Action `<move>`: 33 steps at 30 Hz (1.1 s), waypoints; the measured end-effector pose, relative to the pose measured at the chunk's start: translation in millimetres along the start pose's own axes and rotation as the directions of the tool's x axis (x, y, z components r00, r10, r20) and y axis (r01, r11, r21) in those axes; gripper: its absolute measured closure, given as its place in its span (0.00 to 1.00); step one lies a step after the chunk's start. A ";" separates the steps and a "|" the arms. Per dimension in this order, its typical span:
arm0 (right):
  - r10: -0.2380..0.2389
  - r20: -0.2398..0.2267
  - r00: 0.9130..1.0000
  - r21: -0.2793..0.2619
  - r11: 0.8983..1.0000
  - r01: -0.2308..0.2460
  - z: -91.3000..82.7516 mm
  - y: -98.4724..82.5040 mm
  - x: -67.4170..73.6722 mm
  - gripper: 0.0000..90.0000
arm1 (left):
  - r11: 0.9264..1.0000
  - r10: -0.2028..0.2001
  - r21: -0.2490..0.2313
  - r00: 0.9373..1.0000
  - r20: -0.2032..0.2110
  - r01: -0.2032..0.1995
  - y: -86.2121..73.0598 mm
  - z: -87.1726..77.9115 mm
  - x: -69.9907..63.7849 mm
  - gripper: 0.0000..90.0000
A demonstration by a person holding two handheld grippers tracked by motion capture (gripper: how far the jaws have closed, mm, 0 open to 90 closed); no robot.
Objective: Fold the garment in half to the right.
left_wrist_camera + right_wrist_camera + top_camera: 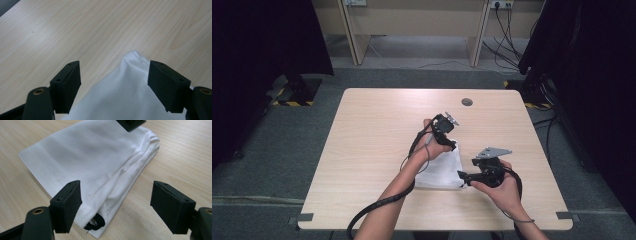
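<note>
Folded white cloth [442, 170] lies flat, mid-table toward the near edge. Left gripper [113, 80] over its far corner, right gripper [116, 205] at its near right corner; both jaws wide open, nothing pinched. Looks like release after a fold. Next: lift both clear without snagging, or re-grip an edge for another fold.

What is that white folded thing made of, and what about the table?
The white folded thing looks like soft woven cloth, maybe cotton: matte, with creases, stacked layers and a stitched hem along its edge. The table looks like pale wood, or a wood-print laminate: fine grain lines under a smooth, slightly shiny surface. Which one, the look leaves open.
</note>
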State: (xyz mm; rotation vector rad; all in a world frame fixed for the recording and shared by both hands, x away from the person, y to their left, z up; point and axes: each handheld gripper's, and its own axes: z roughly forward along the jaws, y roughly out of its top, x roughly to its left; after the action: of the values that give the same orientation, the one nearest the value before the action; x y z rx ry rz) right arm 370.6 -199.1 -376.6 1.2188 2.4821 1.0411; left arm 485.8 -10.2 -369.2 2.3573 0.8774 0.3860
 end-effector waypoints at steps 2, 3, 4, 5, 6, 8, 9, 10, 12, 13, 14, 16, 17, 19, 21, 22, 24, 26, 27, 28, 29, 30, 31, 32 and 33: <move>0.005 -0.002 1.000 -0.001 1.000 -0.005 -1.0 0.7 -1.1 0.25 | 1.000 -0.010 -0.007 1.000 0.002 0.010 -2.2 -3.0 2.8 0.28; 0.007 -0.004 1.000 -0.003 1.000 -0.007 -1.6 1.1 -1.6 0.25 | 1.000 -0.012 -0.011 1.000 0.000 0.012 -3.3 -4.3 4.1 0.27; 0.008 -0.006 1.000 -0.007 1.000 -0.008 -2.0 1.4 -2.0 0.24 | 1.000 -0.014 -0.013 1.000 -0.001 0.014 -4.4 -5.6 5.4 0.27; 0.009 -0.007 1.000 -0.008 1.000 -0.009 -2.3 1.7 -2.3 0.24 | 1.000 -0.015 -0.014 1.000 -0.003 0.015 -5.8 -6.9 6.7 0.27; 0.009 -0.008 1.000 -0.008 1.000 -0.009 -2.7 1.9 -2.5 0.22 | 1.000 -0.016 -0.014 1.000 -0.006 0.016 -7.3 -8.1 7.8 0.26; 0.010 -0.009 1.000 -0.011 1.000 -0.010 -3.3 2.2 -3.3 0.22 | 0.999 -0.027 -0.020 1.000 -0.007 0.027 -10.4 -10.3 10.5 0.26; 0.012 -0.010 1.000 -0.013 1.000 -0.012 -3.5 2.4 -3.9 0.21 | 0.999 -0.032 -0.023 0.999 -0.007 0.032 -11.9 -11.9 12.1 0.26; 0.016 -0.011 1.000 -0.014 1.000 -0.016 -4.0 2.6 -4.4 0.21 | 0.999 -0.036 -0.026 0.999 -0.008 0.035 -13.4 -13.6 13.6 0.26; 0.022 -0.013 1.000 -0.020 1.000 -0.022 -4.7 2.8 -5.5 0.21 | 0.999 -0.038 -0.031 0.999 -0.014 0.038 -16.9 -17.2 16.9 0.25; 0.022 -0.012 1.000 -0.021 1.000 -0.022 -4.9 2.8 -6.2 0.20 | 0.999 -0.040 -0.032 0.999 -0.015 0.039 -18.0 -18.5 17.9 0.25; 0.021 -0.012 1.000 -0.021 1.000 -0.021 -4.9 2.8 -6.6 0.20 | 0.999 -0.042 -0.034 0.999 -0.017 0.041 -19.6 -20.2 19.3 0.25; 0.023 -0.012 1.000 -0.023 0.999 -0.023 -5.1 2.5 -7.4 0.20 | 0.998 -0.044 -0.040 0.999 -0.024 0.043 -22.7 -23.7 22.0 0.25; 0.023 -0.011 1.000 -0.024 0.999 -0.023 -5.3 2.4 -7.9 0.20 | 0.998 -0.046 -0.044 0.999 -0.024 0.045 -24.3 -25.4 23.3 0.25; 0.020 -0.012 1.000 -0.029 0.999 -0.020 -6.1 2.4 -8.8 0.20 | 0.997 -0.052 -0.054 0.998 -0.027 0.051 -27.7 -29.3 25.6 0.25; 0.020 -0.011 1.000 -0.037 0.999 -0.020 -7.1 2.4 -9.6 0.19 | 0.996 -0.059 -0.061 0.998 -0.027 0.058 -31.5 -33.3 27.6 0.25; 0.021 -0.010 1.000 -0.039 0.999 -0.021 -7.6 2.5 -10.3 0.19 | 0.995 -0.070 -0.067 0.997 -0.024 0.068 -33.5 -35.3 28.7 0.25; 0.021 -0.009 1.000 -0.043 0.999 -0.021 -8.9 2.8 -12.0 0.19 | 0.993 -0.091 -0.079 0.996 -0.016 0.090 -37.7 -38.8 30.6 0.25; 0.022 -0.010 1.000 -0.048 0.999 -0.023 -10.1 3.1 -13.3 0.18 | 0.992 -0.097 -0.087 0.995 -0.022 0.095 -42.0 -42.4 33.0 0.25; 0.022 -0.009 1.000 -0.049 0.999 -0.022 -11.0 3.2 -14.3 0.18 | 0.991 -0.100 -0.092 0.995 -0.023 0.098 -44.0 -44.1 34.1 0.25; 0.023 -0.006 1.000 -0.051 0.998 -0.024 -11.7 3.4 -15.3 0.18 | 0.991 -0.101 -0.094 0.995 -0.022 0.099 -46.0 -45.7 35.1 0.25; 0.026 -0.005 1.000 -0.054 0.998 -0.026 -12.5 3.7 -16.4 0.18 | 0.990 -0.106 -0.099 0.994 -0.018 0.103 -48.5 -47.5 36.0 0.25; 0.027 -0.004 1.000 -0.056 0.998 -0.027 -13.4 3.9 -17.6 0.18 | 0.988 -0.112 -0.104 0.994 -0.008 0.111 -50.5 -49.0 36.5 0.24; 0.026 0.001 1.000 -0.055 0.998 -0.026 -14.1 4.2 -18.3 0.18 | 0.987 -0.119 -0.109 0.993 0.004 0.118 -52.0 -50.2 36.8 0.24; 0.026 0.004 1.000 -0.054 0.998 -0.026 -14.5 4.4 -19.0 0.18 | 0.985 -0.125 -0.117 0.992 0.010 0.125 -53.9 -51.6 37.1 0.24; 0.026 0.006 1.000 -0.056 0.998 -0.025 -15.0 4.6 -19.7 0.18 | 0.985 -0.124 -0.118 0.992 0.006 0.123 -55.6 -53.0 37.5 0.24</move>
State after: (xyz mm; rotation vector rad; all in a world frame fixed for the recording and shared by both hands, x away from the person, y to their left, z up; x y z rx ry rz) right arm 379.5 -219.7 -365.1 1.2388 2.4212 1.1028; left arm 462.0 71.3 -359.5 2.1829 0.9693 0.3784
